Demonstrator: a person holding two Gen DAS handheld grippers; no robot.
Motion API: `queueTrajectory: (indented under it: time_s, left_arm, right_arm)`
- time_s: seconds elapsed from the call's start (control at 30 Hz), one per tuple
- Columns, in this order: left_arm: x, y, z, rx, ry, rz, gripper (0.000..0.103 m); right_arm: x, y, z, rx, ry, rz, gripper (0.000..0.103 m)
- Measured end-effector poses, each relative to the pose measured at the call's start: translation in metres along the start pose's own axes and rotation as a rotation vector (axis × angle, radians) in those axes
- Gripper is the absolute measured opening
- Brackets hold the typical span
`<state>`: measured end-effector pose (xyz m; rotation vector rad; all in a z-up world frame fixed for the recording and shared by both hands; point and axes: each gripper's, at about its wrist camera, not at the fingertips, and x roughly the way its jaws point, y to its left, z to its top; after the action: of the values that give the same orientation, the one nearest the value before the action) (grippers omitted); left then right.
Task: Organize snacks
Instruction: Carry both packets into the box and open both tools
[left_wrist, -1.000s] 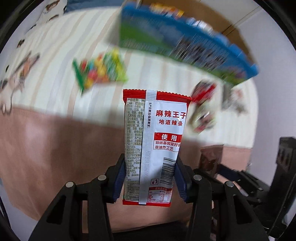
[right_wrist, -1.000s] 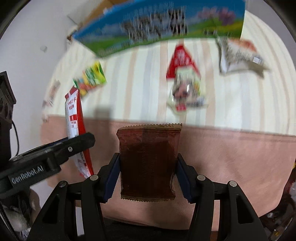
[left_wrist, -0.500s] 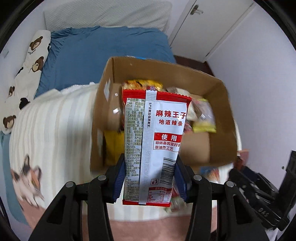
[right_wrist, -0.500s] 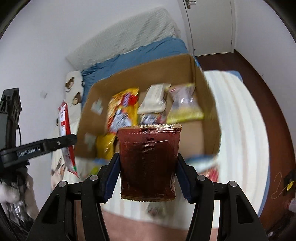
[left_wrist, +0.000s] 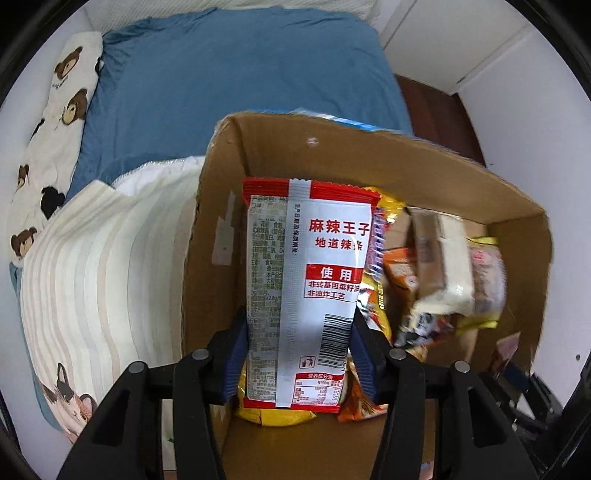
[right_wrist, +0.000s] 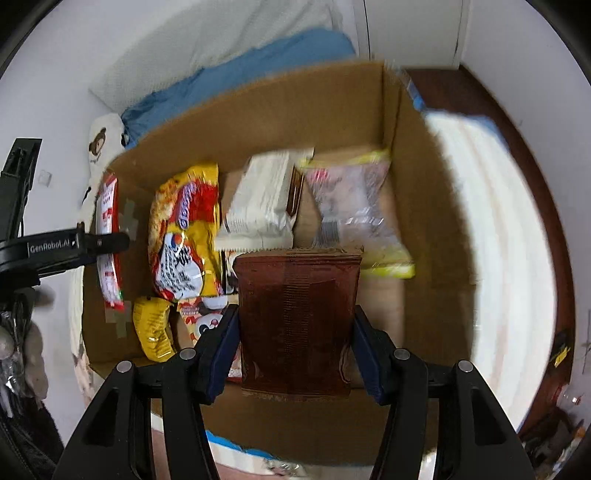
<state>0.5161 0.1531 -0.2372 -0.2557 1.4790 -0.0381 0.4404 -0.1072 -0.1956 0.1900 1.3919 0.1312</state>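
Two grippers, one packet each. The left gripper (left_wrist: 297, 363) is clamped on a red-and-white packet (left_wrist: 308, 284), held upright over the left end of the box (left_wrist: 221, 206). The right gripper (right_wrist: 295, 349) is clamped on a brown packet (right_wrist: 297, 325) above the box's near wall. Inside the box: one large yellow bag (right_wrist: 184, 236), one small yellow packet (right_wrist: 152, 328), one white pack (right_wrist: 264, 206), one clear bag (right_wrist: 354, 214). The box sits on a striped blanket (left_wrist: 103, 258).

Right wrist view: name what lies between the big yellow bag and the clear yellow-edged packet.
In the right wrist view, a white wrapped packet lies between them inside the cardboard box.
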Motion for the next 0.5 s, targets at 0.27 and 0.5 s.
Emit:
queueTrajectory:
  time_s: [0.27, 0.5]
  left_arm:
    - [0.009, -0.001, 0.003, 0.021, 0.013, -0.037, 0.087]
    - [-0.003, -0.005, -0.012, 0.034, -0.04, -0.03, 0.087]
  right_arm:
    - [0.024, 0.013, -0.006, -0.053, 0.093, -0.029, 0.097]
    - [0.013, 0.013, -0.011, -0.055, 0.055, -0.04, 0.097]
